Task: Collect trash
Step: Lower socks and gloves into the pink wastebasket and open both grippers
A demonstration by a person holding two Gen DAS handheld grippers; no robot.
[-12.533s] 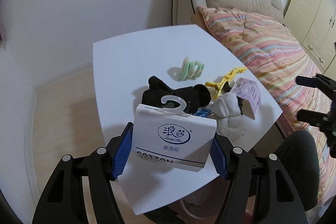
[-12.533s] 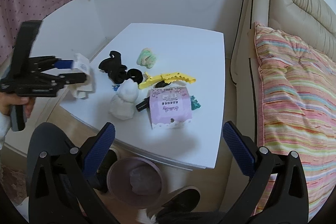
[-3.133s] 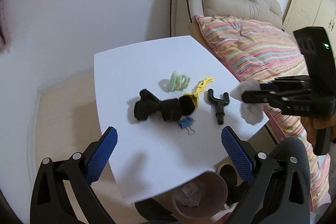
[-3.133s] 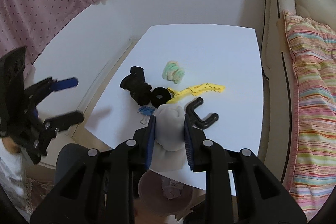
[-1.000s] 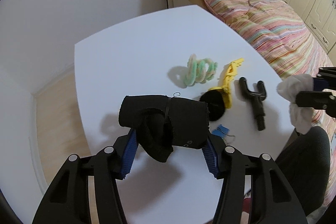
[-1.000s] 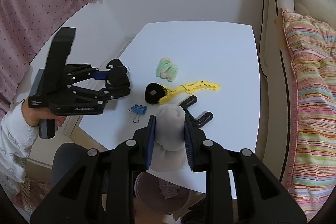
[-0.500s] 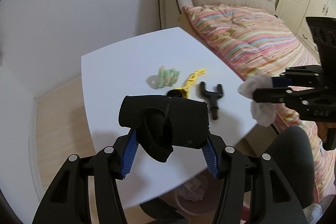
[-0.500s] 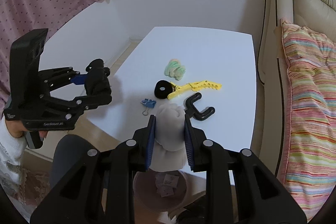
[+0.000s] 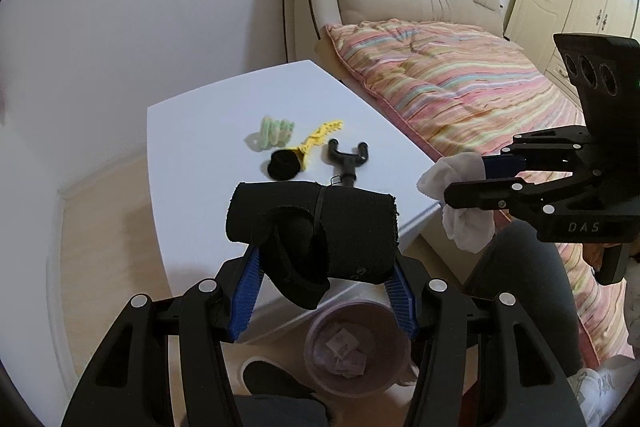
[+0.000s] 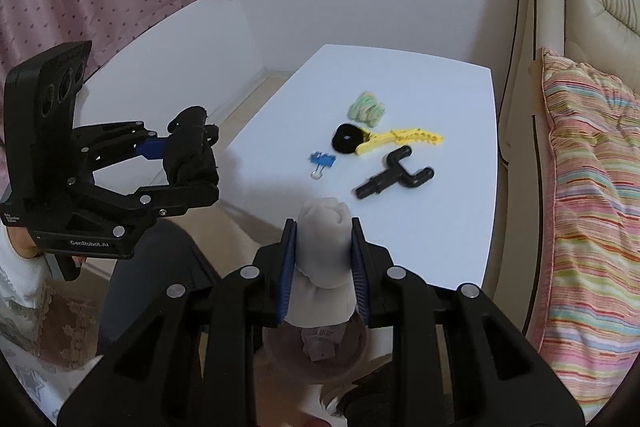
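Left claw (image 9: 325,279) clamps a rolled black fabric bundle (image 9: 316,227), right claw (image 10: 324,271) pinches a crumpled white sock-like wad (image 10: 325,247); both hang past the white counter (image 10: 420,115) edge, above the round pinkish bin (image 9: 356,351). Best centre each load over the rim before letting go.

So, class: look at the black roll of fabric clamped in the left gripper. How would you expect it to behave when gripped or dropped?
The black fabric roll probably squashes easily: a loose flap droops below the left gripper. It looks light and soft, so it should land quietly. Its rough weave likely resists slipping between the fingers.
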